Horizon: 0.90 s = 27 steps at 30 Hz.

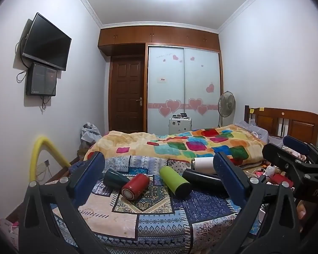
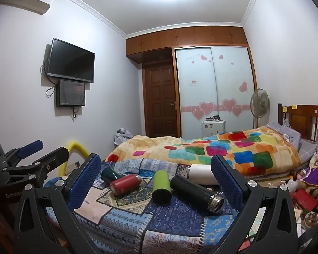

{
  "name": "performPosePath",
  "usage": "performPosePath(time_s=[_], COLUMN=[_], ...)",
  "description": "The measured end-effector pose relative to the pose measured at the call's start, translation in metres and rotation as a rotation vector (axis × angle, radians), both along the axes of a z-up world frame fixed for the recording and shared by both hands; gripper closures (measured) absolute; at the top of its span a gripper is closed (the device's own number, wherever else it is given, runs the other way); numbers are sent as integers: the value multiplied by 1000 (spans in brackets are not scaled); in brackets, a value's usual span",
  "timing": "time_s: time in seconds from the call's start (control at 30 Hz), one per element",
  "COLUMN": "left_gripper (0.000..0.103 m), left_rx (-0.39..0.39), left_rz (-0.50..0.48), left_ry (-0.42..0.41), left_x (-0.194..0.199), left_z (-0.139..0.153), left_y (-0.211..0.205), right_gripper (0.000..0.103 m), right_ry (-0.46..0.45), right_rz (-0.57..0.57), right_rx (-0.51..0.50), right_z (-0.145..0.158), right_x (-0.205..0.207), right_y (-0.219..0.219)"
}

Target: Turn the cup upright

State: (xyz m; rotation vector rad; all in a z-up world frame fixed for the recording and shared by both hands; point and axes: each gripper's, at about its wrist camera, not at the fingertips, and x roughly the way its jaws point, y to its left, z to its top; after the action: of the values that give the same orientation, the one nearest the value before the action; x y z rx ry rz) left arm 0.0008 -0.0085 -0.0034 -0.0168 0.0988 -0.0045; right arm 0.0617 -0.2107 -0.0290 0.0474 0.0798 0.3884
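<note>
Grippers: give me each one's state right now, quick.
Left gripper: open, holding nothing.
Right gripper: open, holding nothing.

Between my left gripper's (image 1: 159,182) spread jaws, five cups lie crowded on the patchwork blanket (image 1: 159,222). The red cup (image 1: 135,187) touches the dark green cup (image 1: 114,178) behind it. The lime cup (image 1: 175,181) sits just beside the black flask (image 1: 203,178), with the white cup (image 1: 203,165) behind. Bare blanket lies nearer me, below the cups. My right gripper (image 2: 155,180) also stands wide, the black flask nearest its right finger.
</note>
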Motion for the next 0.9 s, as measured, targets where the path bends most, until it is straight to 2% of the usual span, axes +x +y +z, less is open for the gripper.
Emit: performPosePath(time_s=[0.9], left_gripper=[0], left_rx=[-1], left_rz=[-6], left_ry=[-9], left_x=[1], left_z=[2], left_y=[1], right_gripper=[0], right_ry=[-3], right_rz=[-1], right_rx=[-1], right_z=[2], right_x=[-1], right_y=[0])
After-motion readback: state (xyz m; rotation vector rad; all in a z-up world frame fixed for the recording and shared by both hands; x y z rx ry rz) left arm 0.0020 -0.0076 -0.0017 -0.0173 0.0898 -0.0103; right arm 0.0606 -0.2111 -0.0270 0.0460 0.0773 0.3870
